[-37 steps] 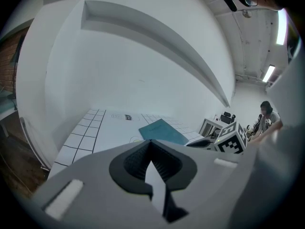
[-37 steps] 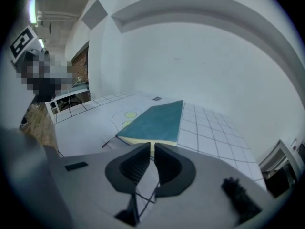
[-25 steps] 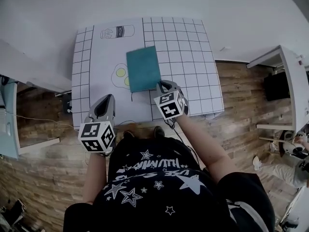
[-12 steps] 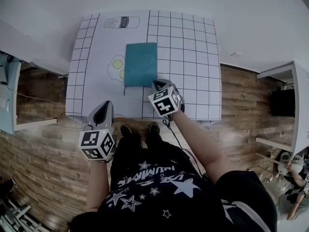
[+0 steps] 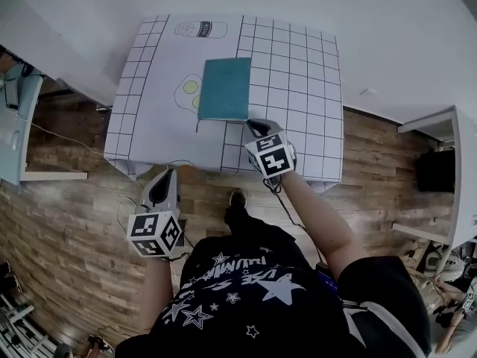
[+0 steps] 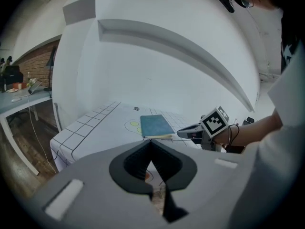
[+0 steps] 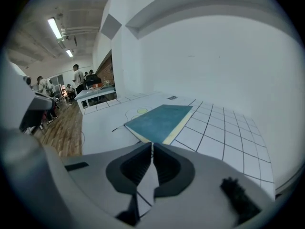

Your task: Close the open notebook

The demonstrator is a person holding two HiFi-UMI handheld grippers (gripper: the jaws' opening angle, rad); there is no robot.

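One notebook, one tabletop, two grippers. On the tabletop's white sheet, one printed can at the far edge and one printed fried egg with two yellow yolks, the egg partly under the notebook's left edge.

Notebook closed and flat near the middle of the tabletop, straddling the border between the sheet's plain left part and its gridded right part. Long axis running from the person's side toward the far wall, tipped very slightly to the right at the far end. Short edges facing the person and the wall.

Plain teal cover, rectangular, no print to be made out. Cream page edges showing along the right long side and the near short side. One thin dark strand trailing from the near left corner onto the sheet.

Left gripper off the tabletop, over the wooden floor just short of the near edge, well apart from the notebook. Jaws together, nothing between.

Right gripper over the tabletop, just beside the notebook's near right corner; touching or not, impossible to tell. Jaws just closed in, now together, nothing between.
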